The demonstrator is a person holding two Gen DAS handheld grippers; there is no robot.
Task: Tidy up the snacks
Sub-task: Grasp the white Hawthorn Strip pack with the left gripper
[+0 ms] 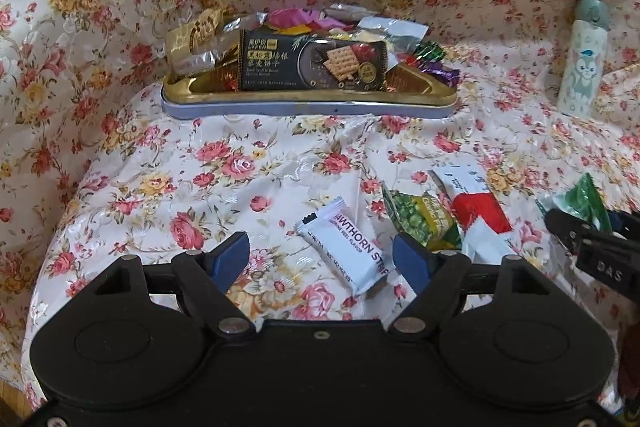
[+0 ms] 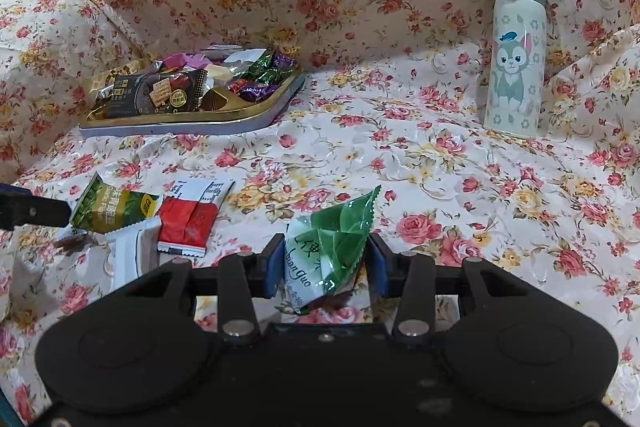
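A gold tray [image 1: 308, 107] with a lilac rim sits at the back, heaped with wrapped sweets and a black cracker pack [image 1: 312, 63]. My left gripper [image 1: 320, 247] is open low over the cloth. A white hawthorn strip packet [image 1: 344, 247] lies flat between its blue pads, untouched. Beside it lie a green pea packet [image 1: 424, 219] and a red and white packet [image 1: 476, 203]. My right gripper [image 2: 325, 251] is shut on a green and white sweet packet [image 2: 336, 227], just above the cloth. The tray [image 2: 180, 125] stands far to its left.
A flowered cloth [image 2: 400, 147] covers the surface and rises as a wall behind. A pale bottle [image 2: 516, 59] with a cat picture and a grey lid stands upright at the back right. The two grippers are close side by side.
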